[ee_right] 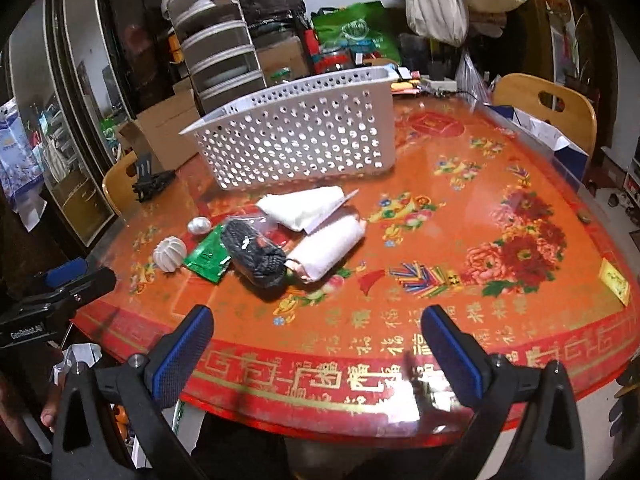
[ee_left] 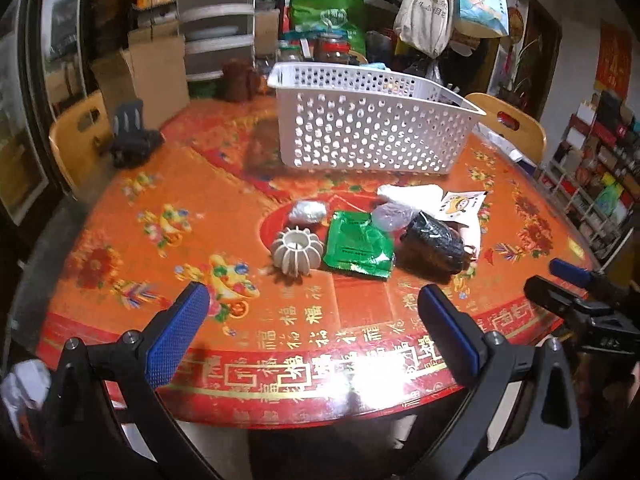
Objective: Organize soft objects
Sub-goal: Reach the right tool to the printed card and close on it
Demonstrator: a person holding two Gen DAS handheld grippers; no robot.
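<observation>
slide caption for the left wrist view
Open left hand-held gripper faces soft items before a white basket on a red table.

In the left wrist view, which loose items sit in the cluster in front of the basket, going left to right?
White ribbed ball → green packet → black knitted item. The silver lump, clear bag and white cloth lie behind these and overlap, so I left them out.

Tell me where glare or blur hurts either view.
Left wrist view: bright glare on the near table edge washes out the print; the basket and the far clutter look soft. Right wrist view: milder glare at the near edge; the black knit item reads clearly.
</observation>
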